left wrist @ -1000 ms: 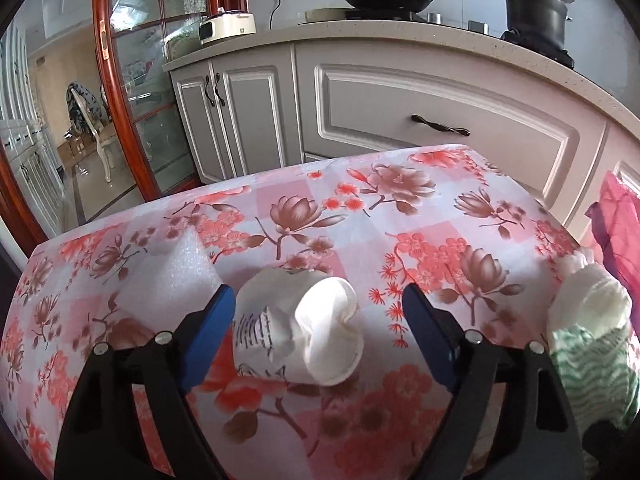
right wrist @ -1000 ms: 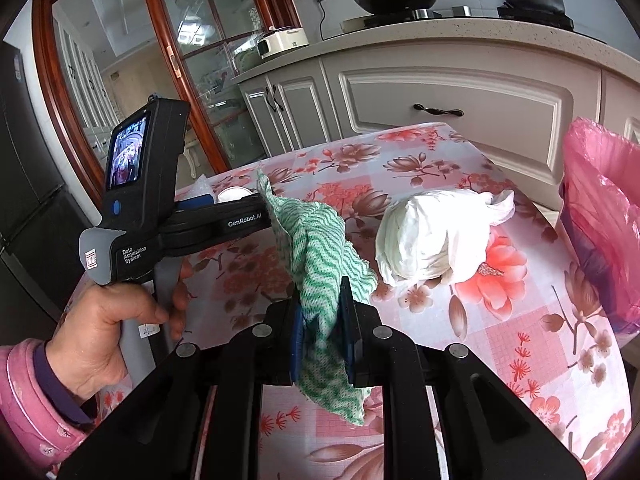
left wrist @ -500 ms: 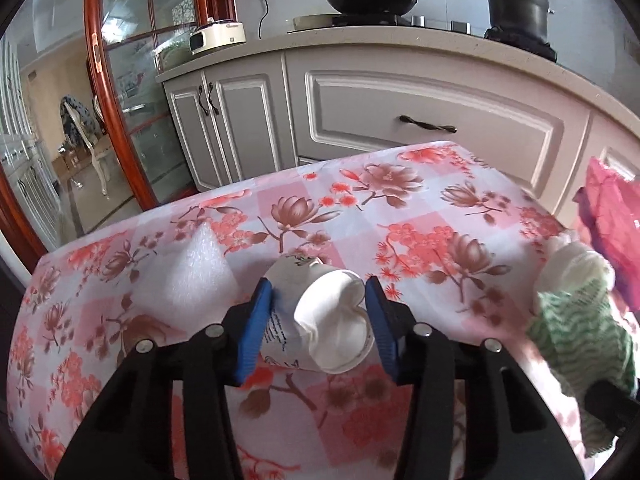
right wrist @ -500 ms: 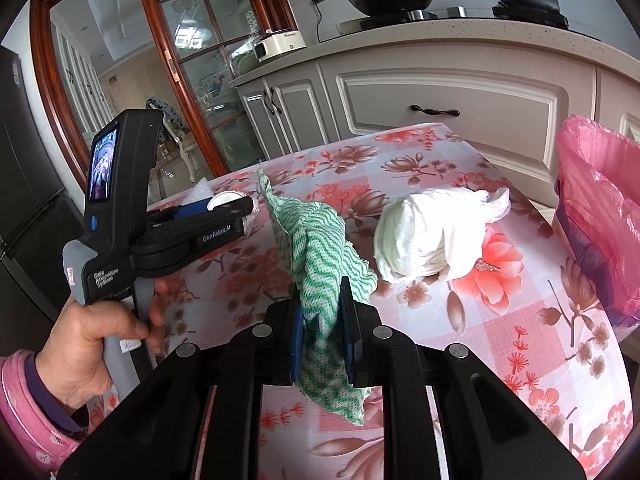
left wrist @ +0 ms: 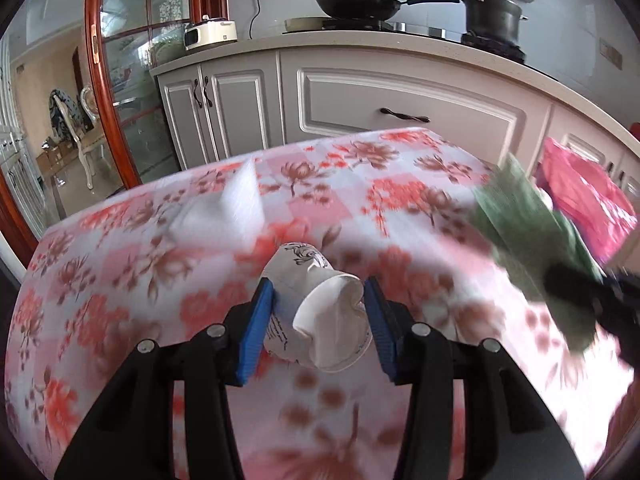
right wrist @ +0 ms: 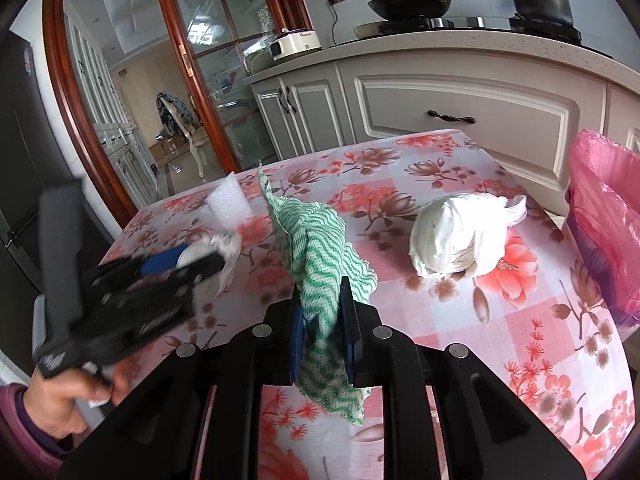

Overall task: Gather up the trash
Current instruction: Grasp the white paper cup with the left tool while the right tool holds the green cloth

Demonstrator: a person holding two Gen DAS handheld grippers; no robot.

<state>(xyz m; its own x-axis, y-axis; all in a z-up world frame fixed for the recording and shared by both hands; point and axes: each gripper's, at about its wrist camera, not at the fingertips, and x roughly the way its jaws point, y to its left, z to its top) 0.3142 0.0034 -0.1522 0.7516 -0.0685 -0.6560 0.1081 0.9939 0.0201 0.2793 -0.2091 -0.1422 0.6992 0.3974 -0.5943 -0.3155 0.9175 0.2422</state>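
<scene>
Left hand-held gripper (left wrist: 318, 312): blue pads clamped on one crumpled white paper cup (left wrist: 320, 320), held above the floral-clothed desk (left wrist: 400, 208). Right hand-held gripper (right wrist: 322, 336): pads clamped on one green-and-white wavy-patterned cloth (right wrist: 320, 256), which stands up between them. On the desk: one bundled white plastic bag (right wrist: 460, 240) and one white foam sheet (right wrist: 230, 204). One pink plastic trash bag (right wrist: 604, 216) hangs open at the desk's right edge.
</scene>
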